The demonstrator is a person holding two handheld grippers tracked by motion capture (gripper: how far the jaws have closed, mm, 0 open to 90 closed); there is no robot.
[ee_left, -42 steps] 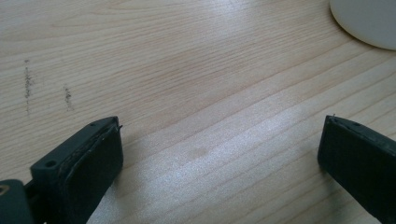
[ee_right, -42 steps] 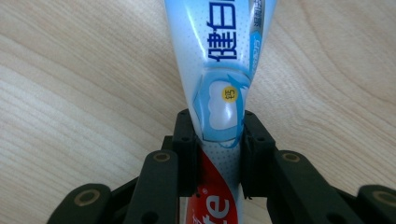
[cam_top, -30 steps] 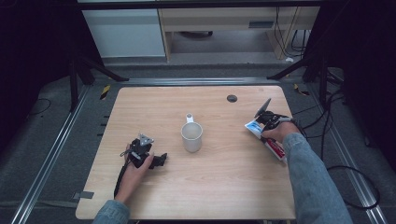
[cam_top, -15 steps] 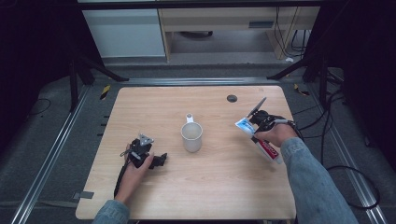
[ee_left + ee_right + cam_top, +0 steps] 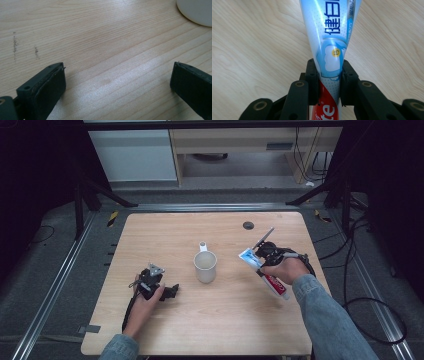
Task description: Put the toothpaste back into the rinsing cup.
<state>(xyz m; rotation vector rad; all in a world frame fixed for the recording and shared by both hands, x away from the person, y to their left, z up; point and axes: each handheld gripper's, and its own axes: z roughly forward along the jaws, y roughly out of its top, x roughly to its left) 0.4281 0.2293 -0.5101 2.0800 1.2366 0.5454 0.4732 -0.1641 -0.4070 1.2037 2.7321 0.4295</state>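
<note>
Right now my right hand-held gripper point(image 5: 328, 82) pinches a blue, white and red toothpaste tube point(image 5: 329, 42), its two black jaws pressed against the tube's sides about where the red print meets the blue. In the high view the tube point(image 5: 266, 274) slants over the right part of the light wooden tabletop point(image 5: 210, 330), its flat crimped end toward the white ceramic mug point(image 5: 205, 266) standing near the middle, close to it but apart. My left hand-held gripper point(image 5: 117, 82) rests low over the bare wood with its jaws spread wide and nothing between them; the mug's rim point(image 5: 197, 11) shows beyond it.
</note>
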